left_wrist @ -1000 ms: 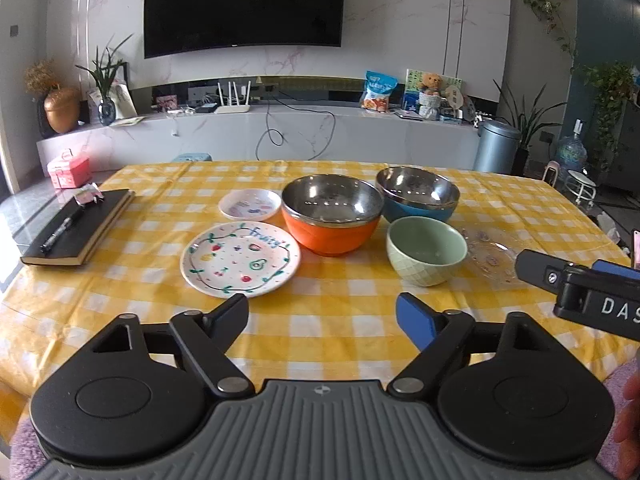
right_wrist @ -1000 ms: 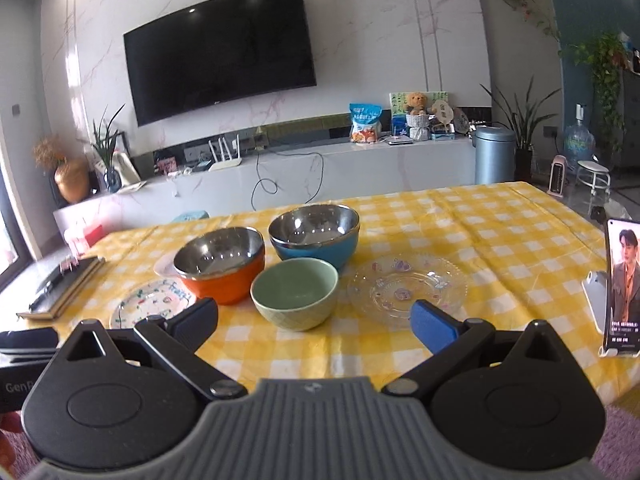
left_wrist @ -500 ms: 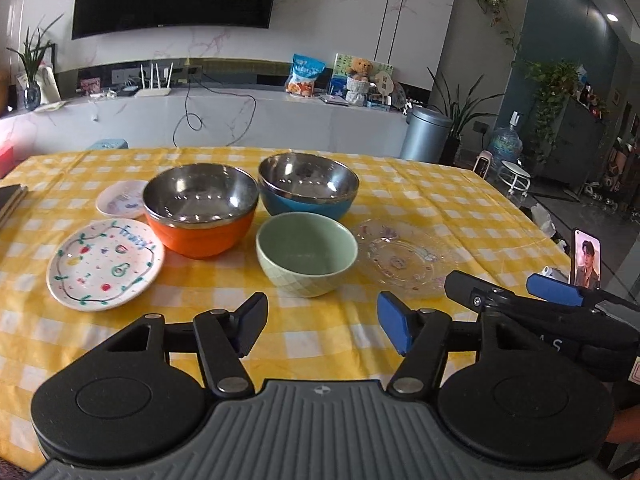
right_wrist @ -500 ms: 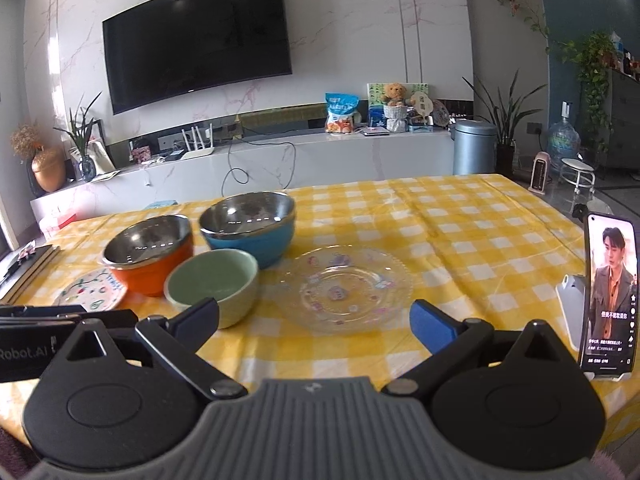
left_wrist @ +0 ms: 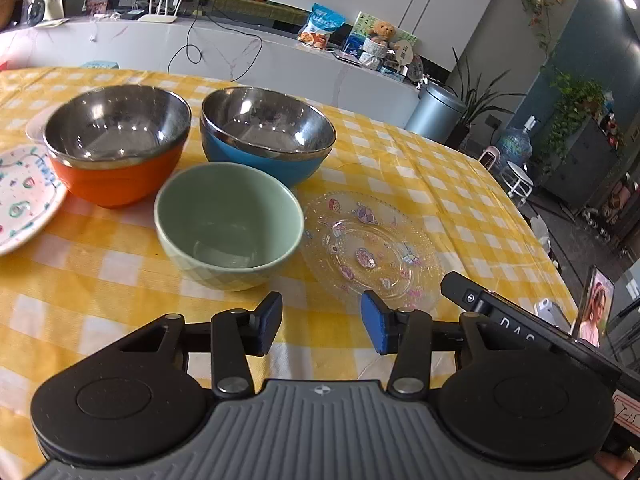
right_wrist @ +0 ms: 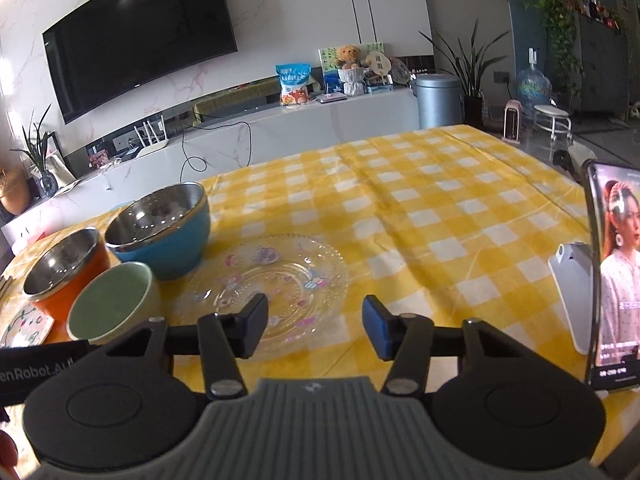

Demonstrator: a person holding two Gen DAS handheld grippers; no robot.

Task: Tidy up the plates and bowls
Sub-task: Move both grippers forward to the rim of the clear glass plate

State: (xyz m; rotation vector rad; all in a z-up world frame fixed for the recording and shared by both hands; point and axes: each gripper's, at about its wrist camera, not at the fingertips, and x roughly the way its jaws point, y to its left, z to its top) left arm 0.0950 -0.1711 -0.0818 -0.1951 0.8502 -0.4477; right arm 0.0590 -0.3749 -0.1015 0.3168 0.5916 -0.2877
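A: From the left wrist, the left tool [left_wrist: 320, 322] is seen closing on nothing, short of the green bowl [left_wrist: 228, 226] on the desk [left_wrist: 100, 280]. The bowl could be knocked into the glass plate [left_wrist: 370, 248] just beside it.

B: From the right wrist, the right tool [right_wrist: 314, 326] is also seen closing empty at the plate's near rim. That shallow rim might be missed, or the phone [right_wrist: 614, 280] tipped.
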